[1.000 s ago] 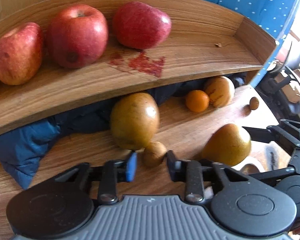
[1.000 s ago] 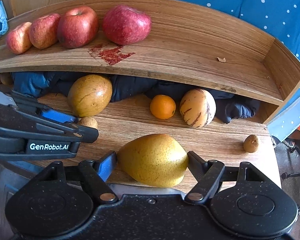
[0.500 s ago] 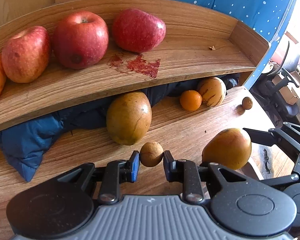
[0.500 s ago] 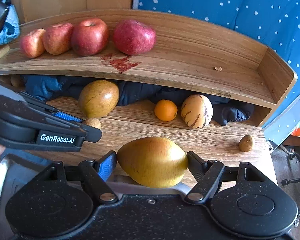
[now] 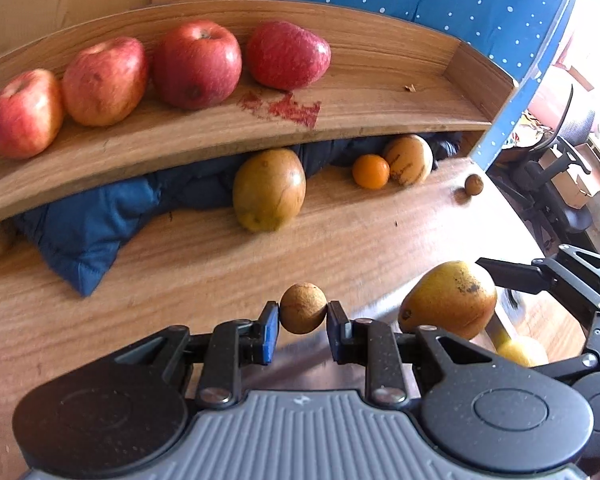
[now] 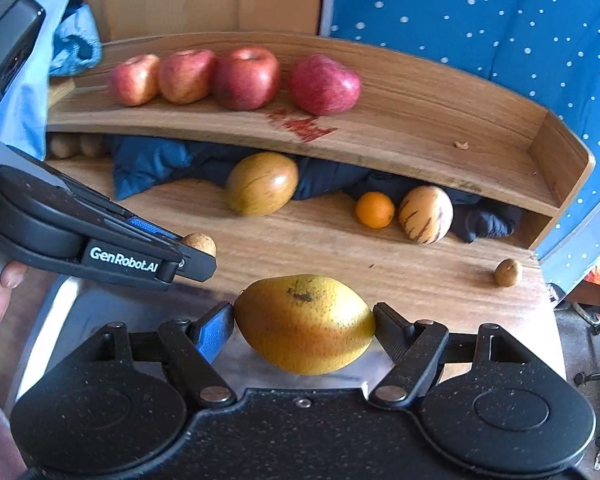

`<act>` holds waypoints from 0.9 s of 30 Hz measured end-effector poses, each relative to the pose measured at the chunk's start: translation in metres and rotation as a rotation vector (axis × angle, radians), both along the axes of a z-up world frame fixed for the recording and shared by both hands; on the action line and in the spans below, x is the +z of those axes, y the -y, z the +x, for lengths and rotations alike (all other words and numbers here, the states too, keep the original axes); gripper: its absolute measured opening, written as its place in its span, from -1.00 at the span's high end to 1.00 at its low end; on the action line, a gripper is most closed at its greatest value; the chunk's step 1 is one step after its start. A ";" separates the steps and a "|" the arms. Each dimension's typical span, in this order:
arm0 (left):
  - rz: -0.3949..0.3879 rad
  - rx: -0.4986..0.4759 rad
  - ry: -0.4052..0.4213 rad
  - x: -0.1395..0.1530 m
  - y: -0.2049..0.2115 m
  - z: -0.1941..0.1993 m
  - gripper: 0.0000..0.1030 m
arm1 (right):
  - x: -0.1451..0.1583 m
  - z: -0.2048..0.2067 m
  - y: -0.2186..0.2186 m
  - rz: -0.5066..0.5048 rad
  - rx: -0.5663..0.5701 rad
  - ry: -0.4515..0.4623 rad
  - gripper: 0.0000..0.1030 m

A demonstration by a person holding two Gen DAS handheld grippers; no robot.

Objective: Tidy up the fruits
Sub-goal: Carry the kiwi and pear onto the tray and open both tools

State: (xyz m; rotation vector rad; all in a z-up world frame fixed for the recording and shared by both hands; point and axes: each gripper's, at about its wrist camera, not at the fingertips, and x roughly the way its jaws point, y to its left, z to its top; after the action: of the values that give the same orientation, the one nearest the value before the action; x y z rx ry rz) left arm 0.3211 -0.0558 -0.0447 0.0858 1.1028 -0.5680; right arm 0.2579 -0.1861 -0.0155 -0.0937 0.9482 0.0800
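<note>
Rumpled blue jacket under the wooden shelf; dotted blue cloth behind; office chair beyond.

From my seat, the upper shelf hid plenty: under it the blue cloth ran back out of sight, and I could not make out the pale lumps under its left end. The striped fruit was part tucked beneath the shelf. Below it, a yellow piece sat half behind the right gripper. The shiny tray was blurred and mostly covered.
</note>
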 end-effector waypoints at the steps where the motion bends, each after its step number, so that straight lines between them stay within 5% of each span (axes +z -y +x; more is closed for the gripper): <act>1: 0.002 0.000 -0.003 0.001 -0.002 -0.004 0.47 | 0.000 -0.003 -0.002 0.003 0.008 -0.002 -0.50; 25: 0.079 0.061 -0.075 -0.005 -0.027 -0.059 0.46 | -0.013 -0.050 -0.023 0.071 0.113 -0.067 -0.53; 27: 0.092 0.084 -0.066 -0.003 -0.028 -0.062 0.34 | -0.009 -0.057 -0.022 0.071 0.120 -0.049 -0.62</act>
State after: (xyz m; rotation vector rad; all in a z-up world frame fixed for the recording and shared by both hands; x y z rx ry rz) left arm 0.2586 -0.0278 -0.0481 0.1011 1.1914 -0.4473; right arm 0.2006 -0.1643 -0.0244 -0.0836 0.9869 0.2275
